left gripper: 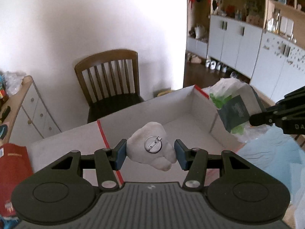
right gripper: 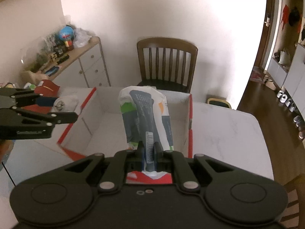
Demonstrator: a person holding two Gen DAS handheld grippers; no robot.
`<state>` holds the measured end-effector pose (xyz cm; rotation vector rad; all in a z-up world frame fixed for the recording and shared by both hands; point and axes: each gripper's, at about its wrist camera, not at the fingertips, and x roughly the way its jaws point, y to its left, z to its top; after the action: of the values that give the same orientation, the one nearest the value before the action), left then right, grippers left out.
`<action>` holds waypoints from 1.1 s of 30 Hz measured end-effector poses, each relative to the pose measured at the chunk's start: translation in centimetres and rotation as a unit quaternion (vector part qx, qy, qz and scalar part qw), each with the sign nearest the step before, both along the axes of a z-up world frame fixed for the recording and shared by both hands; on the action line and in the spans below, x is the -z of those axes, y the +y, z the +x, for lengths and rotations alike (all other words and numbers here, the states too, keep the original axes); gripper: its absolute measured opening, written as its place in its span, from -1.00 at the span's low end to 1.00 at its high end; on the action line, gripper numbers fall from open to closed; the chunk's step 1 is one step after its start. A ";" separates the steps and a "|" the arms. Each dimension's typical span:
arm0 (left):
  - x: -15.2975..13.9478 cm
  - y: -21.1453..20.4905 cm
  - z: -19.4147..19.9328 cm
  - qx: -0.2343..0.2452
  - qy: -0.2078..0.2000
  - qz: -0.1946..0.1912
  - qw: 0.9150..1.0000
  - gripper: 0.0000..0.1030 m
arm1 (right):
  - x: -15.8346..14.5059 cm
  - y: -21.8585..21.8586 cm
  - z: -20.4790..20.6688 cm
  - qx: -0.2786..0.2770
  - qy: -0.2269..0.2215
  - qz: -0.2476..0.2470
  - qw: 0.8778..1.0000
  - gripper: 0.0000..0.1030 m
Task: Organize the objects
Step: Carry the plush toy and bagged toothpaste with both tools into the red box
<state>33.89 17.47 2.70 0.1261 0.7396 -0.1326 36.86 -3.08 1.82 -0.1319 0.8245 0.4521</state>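
Left gripper (left gripper: 150, 153): jaws part-open, blue pads pressed on either side of a white plush toy (left gripper: 152, 148). Round pin clasp (left gripper: 153, 144) on the toy faces the camera. Toy held in the air above the near left edge of the box (left gripper: 192, 103).

Right gripper (right gripper: 149, 153): jaws closed tight on the near end of a plastic packet (right gripper: 146, 114), white with grey, green and orange print, barcode just above the pads. Packet sticks out away from the camera, over the inside of the box, not touching its floor as far as can be told.

Box: white cardboard, red edges, open top, sitting on the pale tabletop (right gripper: 225, 126). Inside looks bare.

Far side: wooden chair (right gripper: 166, 63) pushed against the tabletop, white wall behind. Red bag (left gripper: 11, 168) at the left of the tabletop. Cabinet with drawers (right gripper: 91, 64) far left, cluttered on top.
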 end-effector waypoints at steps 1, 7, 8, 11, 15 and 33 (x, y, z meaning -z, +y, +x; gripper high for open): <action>0.5 -0.1 1.0 0.003 0.006 0.008 1.000 0.02 | 0.4 0.3 0.5 0.001 0.005 -0.001 1.000 -0.85; 4.5 -0.4 4.9 0.007 0.051 0.017 0.999 0.02 | 3.3 1.8 3.1 0.018 0.034 -0.017 0.999 -0.84; 5.1 -0.5 5.4 0.008 0.059 0.016 0.998 0.02 | 3.9 2.1 3.4 0.018 0.040 -0.021 0.999 -0.84; 6.8 -0.9 6.8 0.017 0.081 0.021 0.996 0.02 | 5.6 2.7 4.1 0.022 0.056 -0.036 0.998 -0.84; 8.8 -1.7 8.1 0.028 0.106 0.042 0.993 0.02 | 7.7 3.4 4.8 0.025 0.079 -0.045 0.996 -0.84; 13.9 -2.0 11.8 0.040 0.247 0.054 0.967 0.07 | 11.1 5.0 5.8 0.016 0.118 -0.081 0.990 -0.76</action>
<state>45.69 15.50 -11.18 0.2319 1.2412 -0.2050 42.65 1.90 -9.32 -0.2170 1.0952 0.3743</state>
